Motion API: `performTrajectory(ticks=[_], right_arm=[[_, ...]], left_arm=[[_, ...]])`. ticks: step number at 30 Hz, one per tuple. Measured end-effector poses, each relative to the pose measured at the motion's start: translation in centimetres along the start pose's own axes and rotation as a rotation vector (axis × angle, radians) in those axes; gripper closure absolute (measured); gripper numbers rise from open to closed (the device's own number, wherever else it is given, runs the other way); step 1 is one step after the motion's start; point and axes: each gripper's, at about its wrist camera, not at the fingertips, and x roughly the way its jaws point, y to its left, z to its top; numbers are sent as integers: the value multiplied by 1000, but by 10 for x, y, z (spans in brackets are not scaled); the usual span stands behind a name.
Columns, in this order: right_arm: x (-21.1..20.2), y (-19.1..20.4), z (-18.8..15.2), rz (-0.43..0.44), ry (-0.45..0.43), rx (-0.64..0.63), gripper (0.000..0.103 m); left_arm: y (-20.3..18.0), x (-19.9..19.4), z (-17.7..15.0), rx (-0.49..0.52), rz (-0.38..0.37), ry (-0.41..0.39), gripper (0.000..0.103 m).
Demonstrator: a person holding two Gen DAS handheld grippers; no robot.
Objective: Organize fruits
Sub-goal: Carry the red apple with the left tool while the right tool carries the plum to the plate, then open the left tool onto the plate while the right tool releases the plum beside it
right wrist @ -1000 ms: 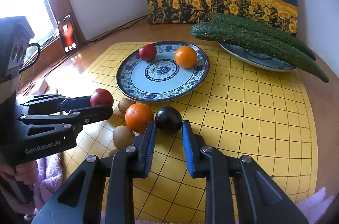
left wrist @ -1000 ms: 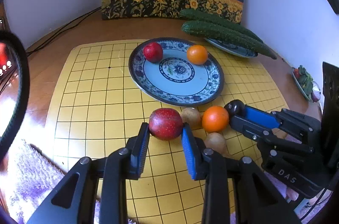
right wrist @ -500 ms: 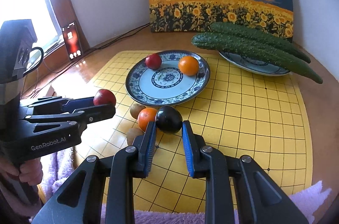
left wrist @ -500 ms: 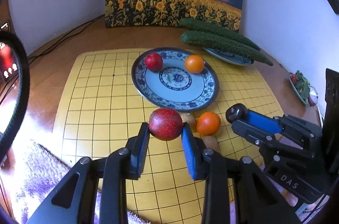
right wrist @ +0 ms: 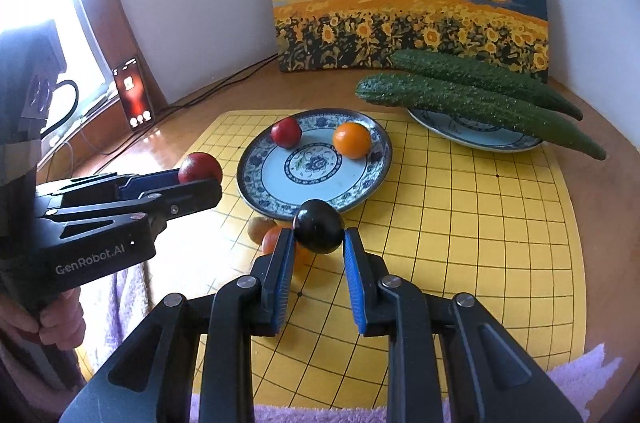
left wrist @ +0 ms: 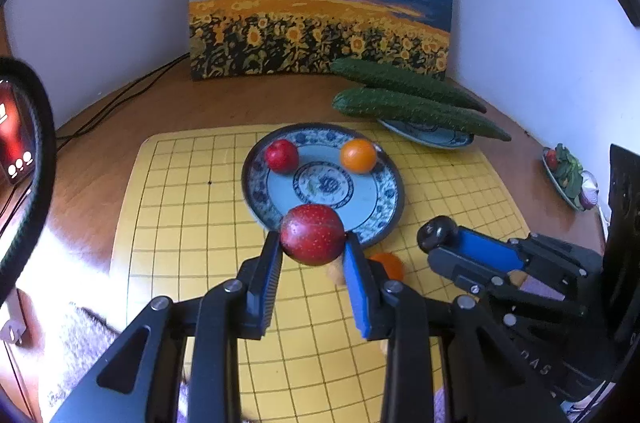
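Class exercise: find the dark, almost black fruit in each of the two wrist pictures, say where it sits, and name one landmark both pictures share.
Left wrist view: the dark fruit sits at right of centre, at the tip of the right hand-held gripper, beside the patterned plate.
Right wrist view: the dark fruit sits just below centre, clamped between that gripper's blue pads.
Shared landmark: the sunflower painting leaning on the back wall.

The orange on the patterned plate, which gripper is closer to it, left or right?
Hard to call. The left gripper, holding a red fruit, and the right gripper, holding a dark fruit, both hang at the plate's near rim, opposite the orange.
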Motion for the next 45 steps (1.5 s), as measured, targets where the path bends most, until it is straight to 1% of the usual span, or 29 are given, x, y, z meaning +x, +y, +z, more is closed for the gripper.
performTrajectory(ticks=[3,9,21,26,36,38,39,40,42,45], right_arm=[[1,0,6,-2,-3,-5,77],[14,-1,18,-7,6,-9,77],[49,-9,31,-8,42,3,77],[58,-9,33,-10,55,-2,77],[61,-9,36,-1,56,-4,77],[61,-9,36,-1,57,-4,77],[60,-9,36,-2,56,-4,76],[60,-9,36,-3,55,-3,76],[57,-9,35,-2,52,3,74],[52,-11,33,-4,42,15,70]], left_arm=[[-2,5,5,8,-2,-3,71],[-1,23,10,18,3,19,71],[18,62,21,-12,12,57,71],[19,70,22,-13,12,68,71],[20,77,23,-8,25,78,71],[19,76,24,-2,25,74,69],[18,75,24,4,27,72,66],[18,74,24,8,30,71,61],[17,71,25,11,36,64,56],[17,66,24,9,35,59,53]])
